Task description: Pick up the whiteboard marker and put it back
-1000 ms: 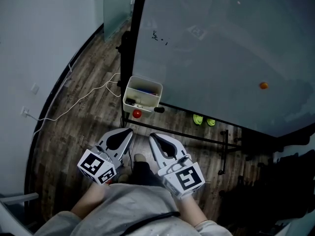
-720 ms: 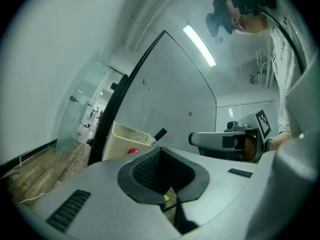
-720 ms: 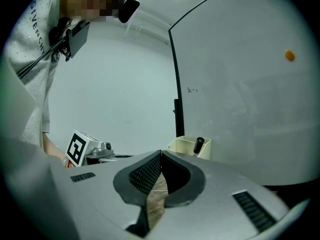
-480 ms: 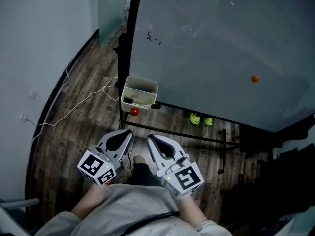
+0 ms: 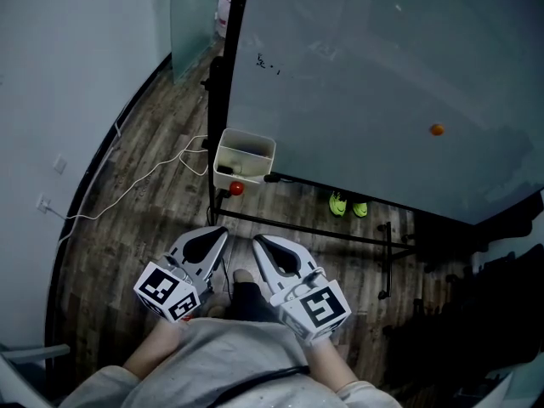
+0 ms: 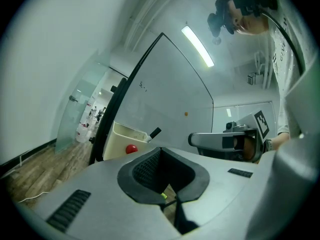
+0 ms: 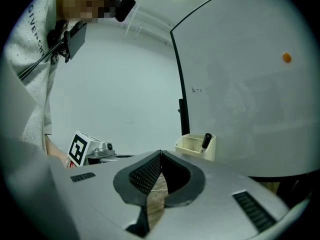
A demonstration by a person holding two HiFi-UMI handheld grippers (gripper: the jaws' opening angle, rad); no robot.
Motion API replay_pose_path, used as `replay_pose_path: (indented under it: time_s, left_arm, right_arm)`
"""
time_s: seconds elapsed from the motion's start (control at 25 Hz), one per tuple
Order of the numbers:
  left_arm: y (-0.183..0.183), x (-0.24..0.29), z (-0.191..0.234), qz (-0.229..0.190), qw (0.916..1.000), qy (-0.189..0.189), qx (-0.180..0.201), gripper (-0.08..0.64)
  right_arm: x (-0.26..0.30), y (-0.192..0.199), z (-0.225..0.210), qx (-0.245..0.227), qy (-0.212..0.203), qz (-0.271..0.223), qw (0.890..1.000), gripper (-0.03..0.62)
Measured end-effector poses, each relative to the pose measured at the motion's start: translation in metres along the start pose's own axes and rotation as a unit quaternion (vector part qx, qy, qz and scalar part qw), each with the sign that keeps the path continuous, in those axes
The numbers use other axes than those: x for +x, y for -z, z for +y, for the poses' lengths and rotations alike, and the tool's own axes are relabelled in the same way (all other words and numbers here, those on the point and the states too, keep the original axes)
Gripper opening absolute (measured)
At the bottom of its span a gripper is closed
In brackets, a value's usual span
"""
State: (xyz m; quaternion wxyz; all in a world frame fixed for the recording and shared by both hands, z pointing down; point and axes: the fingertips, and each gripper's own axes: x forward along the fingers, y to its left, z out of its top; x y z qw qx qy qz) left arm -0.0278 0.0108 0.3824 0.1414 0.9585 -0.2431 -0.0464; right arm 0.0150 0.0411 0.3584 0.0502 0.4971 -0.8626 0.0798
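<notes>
In the cream bin (image 5: 248,147) at the whiteboard's (image 5: 382,75) lower left corner: whiteboard marker (image 7: 205,141), tilted, dark end poking above the rim. Over the wood floor (image 5: 127,211), well apart from the bin: left hand-held gripper (image 5: 223,229) and right hand-held gripper (image 5: 257,241) side by side, jaws pressed together, nothing between.

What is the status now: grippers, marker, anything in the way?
Left gripper and right gripper both shut, empty. Marker stands in cream bin by whiteboard, untouched. Nothing seen in the way.
</notes>
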Motion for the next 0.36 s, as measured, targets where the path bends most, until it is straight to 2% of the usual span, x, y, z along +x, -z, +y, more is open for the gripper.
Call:
replay_pose_path:
  time_s: [0.36]
  left_arm:
    - [0.002, -0.012, -0.002, 0.005, 1.0, 0.004, -0.005, 0.015]
  right_arm:
    - [0.002, 0.005, 0.013, 0.004, -0.005, 0.006, 1.0, 0.02]
